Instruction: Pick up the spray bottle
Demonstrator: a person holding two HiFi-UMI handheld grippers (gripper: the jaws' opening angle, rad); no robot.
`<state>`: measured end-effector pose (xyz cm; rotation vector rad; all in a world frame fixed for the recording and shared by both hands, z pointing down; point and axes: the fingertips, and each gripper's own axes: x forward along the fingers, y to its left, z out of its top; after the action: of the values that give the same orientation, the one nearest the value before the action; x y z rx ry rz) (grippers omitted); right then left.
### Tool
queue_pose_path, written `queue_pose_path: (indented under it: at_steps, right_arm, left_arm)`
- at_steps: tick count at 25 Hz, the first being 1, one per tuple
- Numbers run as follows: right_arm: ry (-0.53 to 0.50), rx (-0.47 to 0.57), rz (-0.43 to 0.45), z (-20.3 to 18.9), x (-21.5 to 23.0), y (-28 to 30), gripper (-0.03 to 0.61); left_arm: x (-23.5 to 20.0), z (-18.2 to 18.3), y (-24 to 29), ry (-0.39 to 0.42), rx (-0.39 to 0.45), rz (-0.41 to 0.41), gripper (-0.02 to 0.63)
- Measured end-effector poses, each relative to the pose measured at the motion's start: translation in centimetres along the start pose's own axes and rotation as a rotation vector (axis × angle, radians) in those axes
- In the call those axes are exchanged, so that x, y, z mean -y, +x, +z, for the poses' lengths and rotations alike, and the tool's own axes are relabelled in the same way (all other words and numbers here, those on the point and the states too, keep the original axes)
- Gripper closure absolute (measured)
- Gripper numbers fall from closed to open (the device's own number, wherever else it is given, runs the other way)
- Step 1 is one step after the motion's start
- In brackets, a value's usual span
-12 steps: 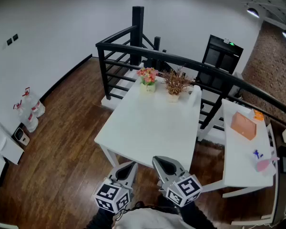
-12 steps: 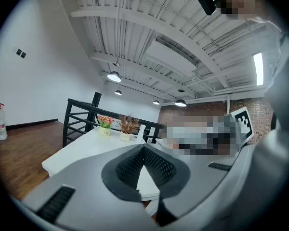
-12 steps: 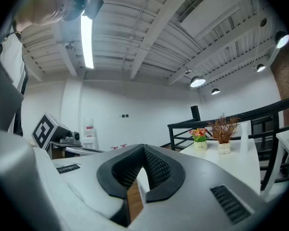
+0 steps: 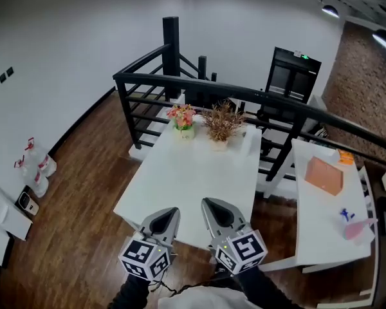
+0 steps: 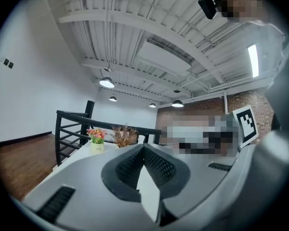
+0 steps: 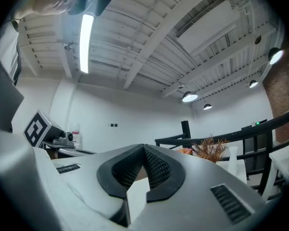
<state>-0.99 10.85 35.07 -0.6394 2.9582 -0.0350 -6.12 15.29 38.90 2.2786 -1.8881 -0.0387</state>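
Note:
A small pink bottle with a blue spray head lies on the white side table at the far right of the head view. Both grippers are low in that view, near the front edge of the larger white table, far from the bottle. My left gripper is shut with nothing in it; its pads meet at the tip in the left gripper view. Beside it, my right gripper is shut too and holds nothing. Neither gripper view shows the bottle.
A flower pot, a dried plant and a white vase stand at the big table's far end. A black railing runs behind. An orange box lies on the side table. White bottles stand on the floor by the left wall.
The head view has shifted, so the tables and railing sit a little further left and lower. Both grippers stay shut and side by side, slightly higher in the view.

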Motion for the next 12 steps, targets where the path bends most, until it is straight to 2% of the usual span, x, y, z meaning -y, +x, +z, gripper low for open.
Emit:
queue_pose_path:
  at_steps: [6, 12]
  right_arm:
    - [-0.016, 0.055, -0.015, 3.5, 10.4, 1.3, 0.598]
    - [-0.01, 0.021, -0.01, 6.0, 22.9, 3.0, 0.598]
  left_arm:
    - [0.6, 4.0, 9.0, 0.033, 0.049, 0.019, 0.626]
    - [2.3, 7.8, 20.1, 0.047, 0.053, 0.046, 0.626]
